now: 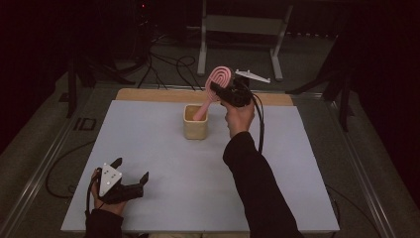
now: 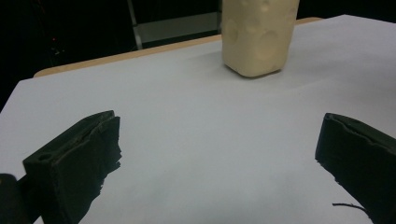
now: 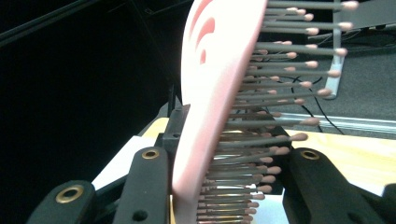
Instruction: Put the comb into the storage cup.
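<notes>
Hairbrush [image 1: 214, 89] handle in cup [image 1: 195, 121] mid-table [image 1: 148, 148], left gripper [image 1: 130, 171] near front-left corner

1. Both grippers are black; the left gripper [image 1: 131, 173] carries a grey three-cornered plate dotted with small marks.
2. A black cable trails from the right gripper [image 1: 218, 91] along the forearm.
3. Brass-ringed holes sit in its jaw arms.
4. Both sleeves are dark.

A white-topped table [image 1: 163, 163] (wooden strip at its far edge) bears a cream holder [image 1: 195, 121], apparently ceramic.
</notes>
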Available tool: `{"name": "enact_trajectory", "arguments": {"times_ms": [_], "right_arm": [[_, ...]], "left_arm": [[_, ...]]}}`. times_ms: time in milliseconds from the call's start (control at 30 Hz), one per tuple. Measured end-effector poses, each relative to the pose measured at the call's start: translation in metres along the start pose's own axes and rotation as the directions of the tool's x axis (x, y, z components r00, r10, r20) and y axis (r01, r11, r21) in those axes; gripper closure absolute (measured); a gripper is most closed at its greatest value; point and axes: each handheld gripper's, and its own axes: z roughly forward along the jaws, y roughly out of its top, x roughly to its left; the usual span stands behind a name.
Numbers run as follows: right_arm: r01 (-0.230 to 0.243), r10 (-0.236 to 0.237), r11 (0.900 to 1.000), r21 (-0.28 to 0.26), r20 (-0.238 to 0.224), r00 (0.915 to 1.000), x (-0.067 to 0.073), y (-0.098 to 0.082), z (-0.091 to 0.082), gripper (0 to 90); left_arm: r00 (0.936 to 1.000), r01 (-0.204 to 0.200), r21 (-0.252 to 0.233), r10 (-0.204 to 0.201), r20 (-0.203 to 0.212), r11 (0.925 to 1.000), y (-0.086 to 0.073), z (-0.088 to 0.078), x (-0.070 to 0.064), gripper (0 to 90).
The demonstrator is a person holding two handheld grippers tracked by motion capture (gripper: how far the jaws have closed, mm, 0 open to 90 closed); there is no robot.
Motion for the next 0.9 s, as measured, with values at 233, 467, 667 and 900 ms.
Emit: {"name": "enact_trajectory", "arguments": {"times_ms": [233,467,667,900], "right_arm": [[0.007,-0.007,1.000,0.004,0.002,1.0000,0.002,-0.003,0.002,63.5],[0.008,-0.008,1.000,0.010,0.000,1.0000,0.004,-0.006,0.005,63.6],[0.007,-0.007,1.000,0.014,-0.005,1.0000,0.005,-0.009,0.007,63.5],[0.003,-0.003,1.000,0.012,-0.004,1.0000,0.005,-0.010,0.008,63.6]], "left_arm": [[1.0000,-0.001,-0.001,0.001,0.000,1.0000,0.000,0.000,0.000,0.2],[1.0000,-0.001,-0.002,0.001,0.002,1.0000,0.000,0.000,0.000,0.1],[1.0000,-0.001,-0.002,0.001,0.002,1.0000,0.000,0.000,0.000,0.1],[1.0000,-0.005,-0.002,0.005,0.003,1.0000,0.000,0.000,-0.001,0.1]]}}
